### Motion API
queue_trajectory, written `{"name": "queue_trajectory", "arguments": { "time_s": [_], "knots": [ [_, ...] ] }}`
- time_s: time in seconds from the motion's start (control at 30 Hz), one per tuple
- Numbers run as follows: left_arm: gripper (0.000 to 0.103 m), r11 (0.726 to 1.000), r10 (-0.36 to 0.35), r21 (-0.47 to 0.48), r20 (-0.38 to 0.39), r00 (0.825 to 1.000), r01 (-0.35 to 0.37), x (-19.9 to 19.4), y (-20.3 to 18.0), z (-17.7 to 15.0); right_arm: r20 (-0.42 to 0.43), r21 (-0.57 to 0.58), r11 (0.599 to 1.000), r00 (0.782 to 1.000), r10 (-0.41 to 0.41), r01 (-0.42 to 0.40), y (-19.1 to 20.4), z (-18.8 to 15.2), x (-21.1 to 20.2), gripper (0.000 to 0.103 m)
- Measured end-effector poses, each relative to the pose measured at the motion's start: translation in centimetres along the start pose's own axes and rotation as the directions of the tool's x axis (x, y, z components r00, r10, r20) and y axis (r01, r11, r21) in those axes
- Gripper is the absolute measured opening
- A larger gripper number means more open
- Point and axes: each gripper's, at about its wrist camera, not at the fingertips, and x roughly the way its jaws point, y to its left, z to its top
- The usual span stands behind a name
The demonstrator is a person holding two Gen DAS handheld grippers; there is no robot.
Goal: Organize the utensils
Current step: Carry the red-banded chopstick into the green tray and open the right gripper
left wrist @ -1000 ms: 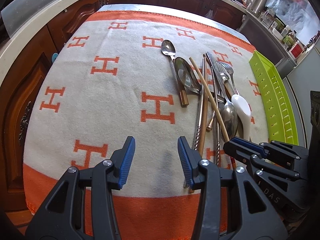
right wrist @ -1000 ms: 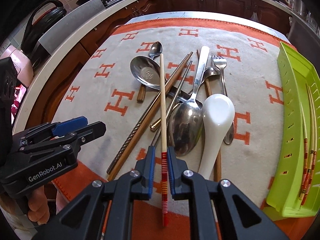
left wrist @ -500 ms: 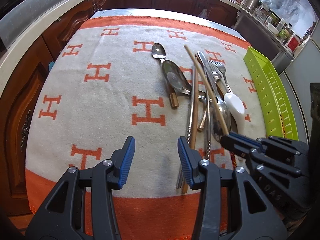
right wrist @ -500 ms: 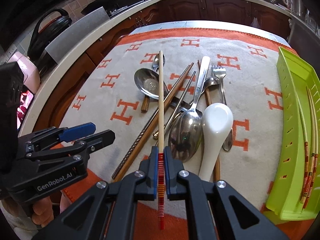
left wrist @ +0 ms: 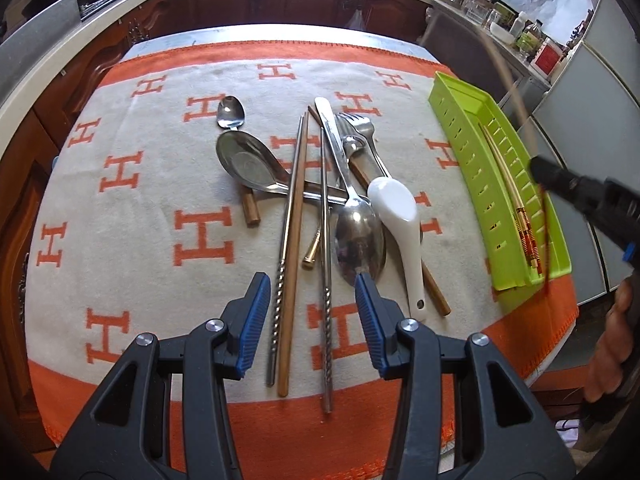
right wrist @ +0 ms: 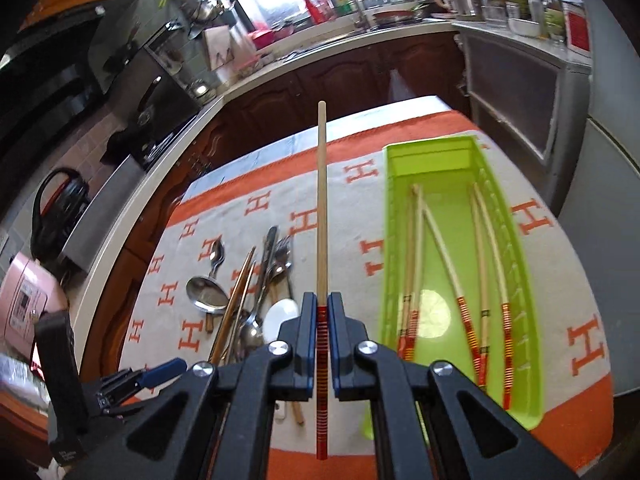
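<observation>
My right gripper is shut on a bamboo chopstick with a red-striped end, held in the air and pointing away, left of the green tray. The tray holds several matching chopsticks. In the left wrist view the right gripper is blurred above the tray. My left gripper is open and empty, low over the near ends of the metal chopsticks and a wooden chopstick in the utensil pile. The pile also has a white ceramic spoon, steel spoons, forks.
An orange-and-cream H-pattern cloth covers the table. Dark wood cabinets and a countertop ring the far side. A pink appliance and black kettle stand at the left. A grey cabinet is right of the tray.
My right gripper has lifted the red-striped chopstick off the pile and swung right toward the green tray. My left gripper has moved right, over the pile's near ends, still open.
</observation>
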Motion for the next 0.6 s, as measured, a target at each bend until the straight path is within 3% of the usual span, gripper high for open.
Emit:
{"name": "queue_trajectory", "arguments": {
  "time_s": [0.23, 0.4, 0.6],
  "knots": [
    [0.041, 1.0, 0.023, -0.015, -0.043, 0.999, -0.024, 1.6, -0.5, 0.1, -0.013, 0.089, 0.99, 0.994, -0.107, 0.107, -4.2, 1.1, 0.1, 0.005],
    [0.029, 0.999, 0.031, -0.034, -0.065, 0.997, -0.034, 2.3, -0.2, 0.2, -0.06, 0.101, 0.985, 0.989, -0.136, 0.141, -5.3, 0.8, 1.3, 0.006],
    [0.028, 0.998, 0.036, -0.041, -0.074, 0.997, -0.039, 2.6, -0.3, 0.4, -0.09, 0.103, 0.983, 0.986, -0.14, 0.15, -5.6, 0.3, 1.7, 0.007]
  ]
}}
